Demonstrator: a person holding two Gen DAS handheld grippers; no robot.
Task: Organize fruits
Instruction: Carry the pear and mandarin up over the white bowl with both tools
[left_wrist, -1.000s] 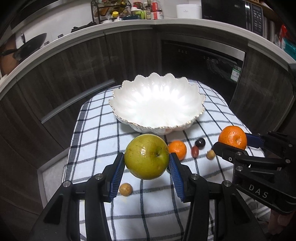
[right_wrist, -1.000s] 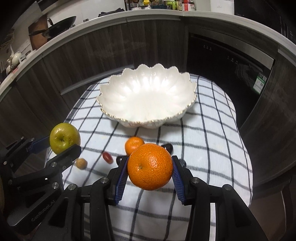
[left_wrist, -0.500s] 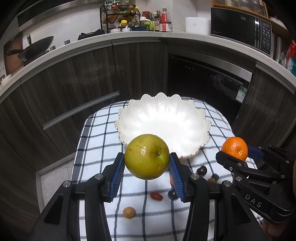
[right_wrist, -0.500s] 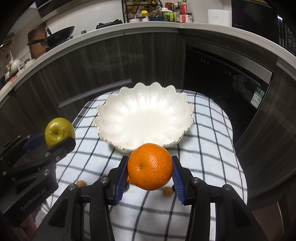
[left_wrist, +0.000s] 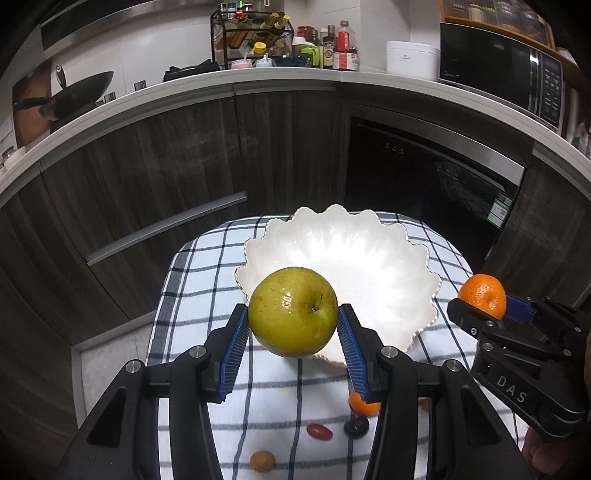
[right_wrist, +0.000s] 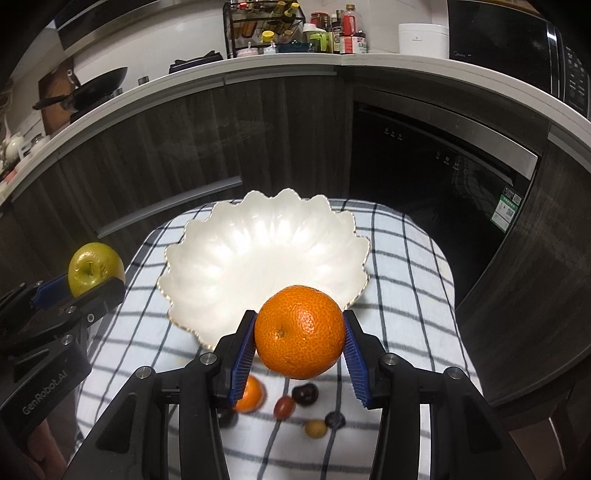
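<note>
Both grippers have risen and carried forward over the last second: the bowl, which sat well beyond the fruit they hold, now lies right under and behind it, and the loose fruit on the cloth has dropped toward the near edge of both views.

The left gripper (left_wrist: 293, 326) has its blue pads clenched on either side of a green apple (left_wrist: 293, 311), held off the table with its stem dimple turned toward the camera. The right gripper (right_wrist: 300, 341) is squeezed the same way on a large orange (right_wrist: 300, 331), also in the air. From each wrist the other tool shows at the side, its fruit poking up between the fingers.

The white scalloped bowl (right_wrist: 207, 258) stands at the far middle of the checked cloth (right_wrist: 406, 266), and I see nothing in it. The apple hangs over its near left rim, the orange over its near right rim, as far as these angles let me judge.

Left on the cloth, near side: a small orange (right_wrist: 253, 394), a red cherry tomato (right_wrist: 284, 407), a dark round fruit (right_wrist: 305, 394), a bluish berry (right_wrist: 335, 420) and a small tan fruit (right_wrist: 315, 428), close together.

So the lift seems done and the carry nearly so. I'd guess the next thing is lowering both fruits into the bowl and letting go, gently, since they could knock together or roll against the rim.
</note>
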